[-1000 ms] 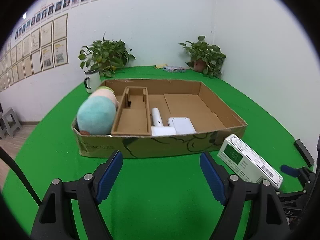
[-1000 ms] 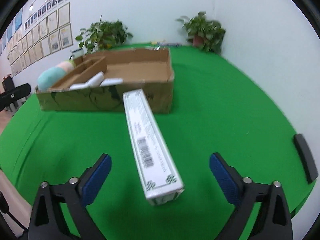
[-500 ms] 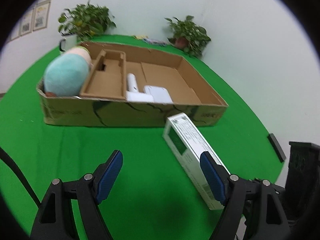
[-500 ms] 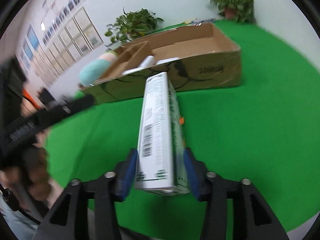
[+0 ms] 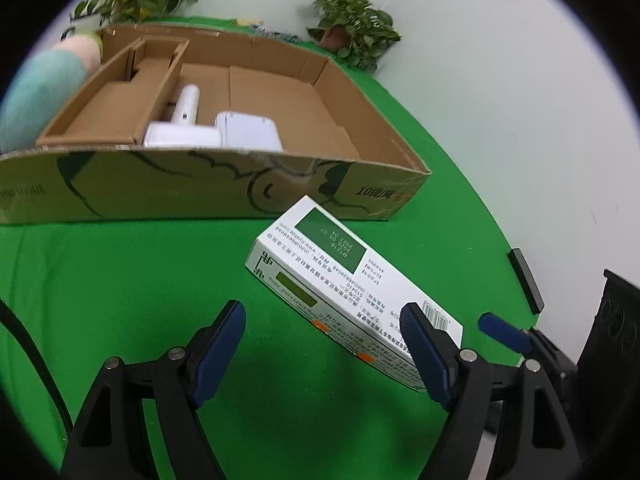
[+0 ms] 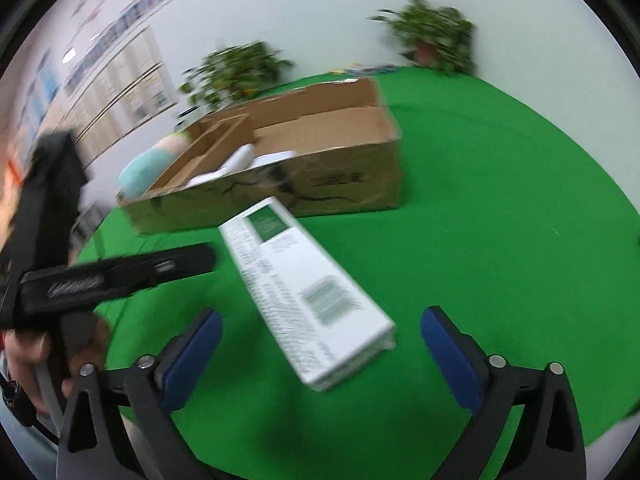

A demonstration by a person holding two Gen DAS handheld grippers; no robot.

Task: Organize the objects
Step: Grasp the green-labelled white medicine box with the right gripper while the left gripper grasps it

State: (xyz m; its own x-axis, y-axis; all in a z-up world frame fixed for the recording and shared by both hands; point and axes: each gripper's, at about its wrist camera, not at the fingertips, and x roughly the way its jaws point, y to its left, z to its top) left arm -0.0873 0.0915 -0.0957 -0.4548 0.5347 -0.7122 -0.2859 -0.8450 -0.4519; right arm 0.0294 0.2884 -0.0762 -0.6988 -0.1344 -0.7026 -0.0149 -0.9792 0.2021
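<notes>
A long white box with green labels (image 5: 352,288) lies flat on the green table in front of the cardboard tray (image 5: 200,196). It also shows in the right wrist view (image 6: 308,292). My left gripper (image 5: 324,352) is open, with its right finger over the box's near end. My right gripper (image 6: 320,356) is open, just behind the box's near end, and not touching it. One right finger (image 5: 504,328) shows in the left wrist view. The tray (image 6: 352,176) holds white devices (image 5: 248,132) and a teal plush (image 5: 36,88).
Potted plants (image 5: 352,28) stand at the back of the table near the white wall. A black bar (image 5: 526,280) lies at the table's right edge. The left gripper's body and the hand holding it (image 6: 80,280) are left of the box in the right wrist view.
My right gripper was shut on the white box half a second ago; it has opened and the box now lies flat on the table. My left gripper has moved closer to the box.
</notes>
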